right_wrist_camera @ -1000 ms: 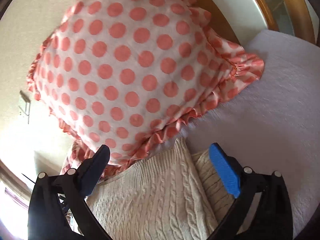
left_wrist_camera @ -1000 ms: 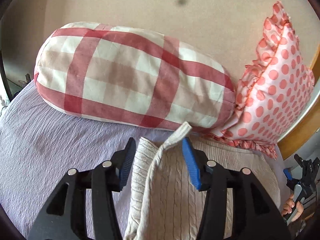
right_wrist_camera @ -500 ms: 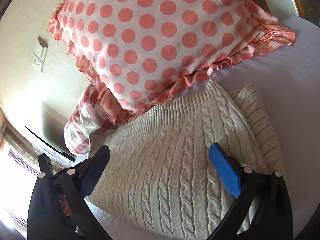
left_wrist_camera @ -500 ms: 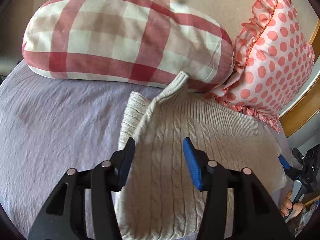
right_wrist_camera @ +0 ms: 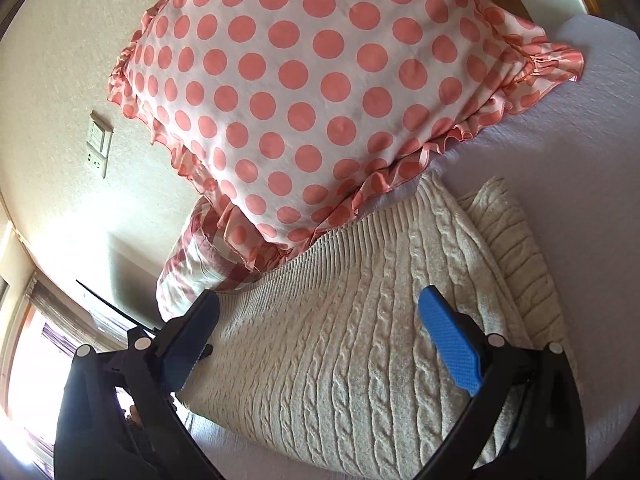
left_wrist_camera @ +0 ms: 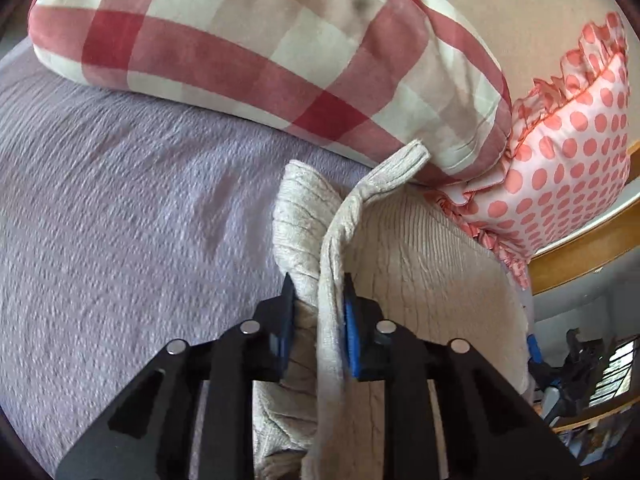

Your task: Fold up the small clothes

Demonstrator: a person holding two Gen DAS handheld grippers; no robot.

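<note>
A cream cable-knit sweater [left_wrist_camera: 432, 264] lies on the lilac bedspread [left_wrist_camera: 120, 220], its far edge against the pillows. My left gripper [left_wrist_camera: 318, 316] is shut on a raised fold of the sweater at its left edge; the fabric stands up between the blue pads. In the right wrist view the same sweater [right_wrist_camera: 352, 340] spreads flat below my right gripper [right_wrist_camera: 320, 344], which is open and empty just above the knit. A folded sleeve [right_wrist_camera: 508, 240] lies at the sweater's right side.
A red and cream checked bolster pillow [left_wrist_camera: 260, 48] lies behind the sweater. A pink polka-dot frilled pillow [right_wrist_camera: 304, 80] leans beside it, against the sweater's far edge. A wooden bed frame [left_wrist_camera: 580, 256] runs at the right. A wall socket [right_wrist_camera: 98, 148] is on the wall.
My left gripper has closed on the sweater's left edge fold, having been open around it. My right gripper has stayed open over the sweater, drawing back slightly from the dotted pillow.
</note>
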